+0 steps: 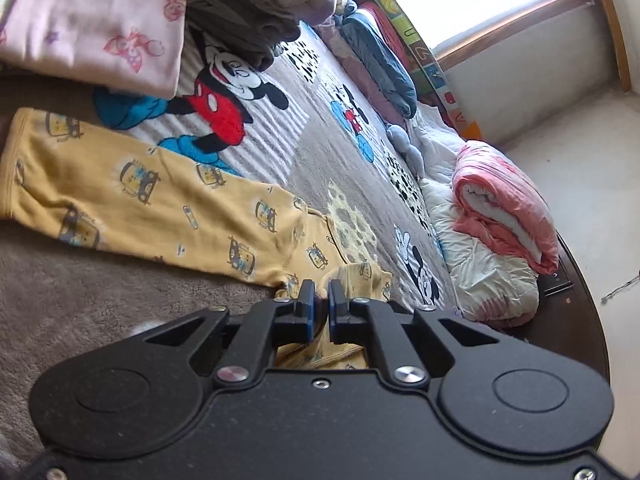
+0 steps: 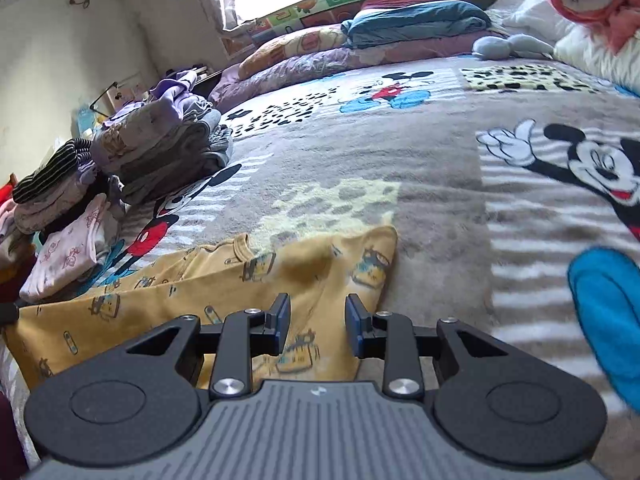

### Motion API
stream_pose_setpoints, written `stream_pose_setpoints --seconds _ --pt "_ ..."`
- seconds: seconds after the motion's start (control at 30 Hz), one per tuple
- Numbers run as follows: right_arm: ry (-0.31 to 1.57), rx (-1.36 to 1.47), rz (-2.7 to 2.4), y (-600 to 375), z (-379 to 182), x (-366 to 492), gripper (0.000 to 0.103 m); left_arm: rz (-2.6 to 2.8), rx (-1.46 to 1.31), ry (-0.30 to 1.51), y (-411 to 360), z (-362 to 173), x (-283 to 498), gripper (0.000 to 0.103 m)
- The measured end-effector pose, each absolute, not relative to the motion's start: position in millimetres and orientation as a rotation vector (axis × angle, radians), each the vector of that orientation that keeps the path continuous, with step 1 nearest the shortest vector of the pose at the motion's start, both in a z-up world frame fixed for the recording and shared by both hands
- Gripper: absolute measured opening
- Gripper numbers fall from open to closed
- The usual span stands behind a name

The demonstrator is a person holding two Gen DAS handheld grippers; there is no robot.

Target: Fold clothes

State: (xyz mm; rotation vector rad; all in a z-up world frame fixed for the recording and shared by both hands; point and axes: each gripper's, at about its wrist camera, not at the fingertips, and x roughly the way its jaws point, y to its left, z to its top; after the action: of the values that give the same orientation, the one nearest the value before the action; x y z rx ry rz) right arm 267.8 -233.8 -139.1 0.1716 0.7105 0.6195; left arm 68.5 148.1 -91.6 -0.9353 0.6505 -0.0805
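A yellow child's garment [image 1: 132, 196] printed with small cars lies flat across the grey cartoon-mouse blanket [image 1: 320, 148]. My left gripper [image 1: 321, 292] is shut on a bunched edge of that garment, with yellow cloth showing between and under the fingers. In the right wrist view the same yellow garment [image 2: 208, 288] spreads beneath my right gripper [image 2: 316, 312], which stands open just above the cloth with nothing pinched between its fingers. The garment's far corner [image 2: 376, 256] lies just ahead of the right fingers.
A folded pink printed garment [image 1: 92, 28] and a stack of folded grey and purple clothes [image 2: 168, 148] sit at the left of the bed. A rolled pink-and-white quilt [image 1: 504, 208], pillows [image 2: 320, 48] and a dark blue bundle [image 2: 416, 20] line the far side.
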Motion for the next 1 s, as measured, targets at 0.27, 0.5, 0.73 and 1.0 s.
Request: stream_pose_setpoints --seconds 0.27,0.5,0.73,1.0 --pt "0.740 0.176 0.622 -227 -150 311 0.031 -0.038 -0.959 0.666 158 -105 63 0.004" --pt "0.769 0.218 0.635 -232 -154 325 0.027 -0.001 -0.945 0.697 163 -121 68 0.004" --pt "0.789 0.359 0.695 -242 -156 321 0.029 -0.007 -0.908 0.694 160 -119 70 0.004" --pt "0.883 0.601 0.670 -257 -175 332 0.026 -0.142 -0.706 0.617 123 -65 66 0.004"
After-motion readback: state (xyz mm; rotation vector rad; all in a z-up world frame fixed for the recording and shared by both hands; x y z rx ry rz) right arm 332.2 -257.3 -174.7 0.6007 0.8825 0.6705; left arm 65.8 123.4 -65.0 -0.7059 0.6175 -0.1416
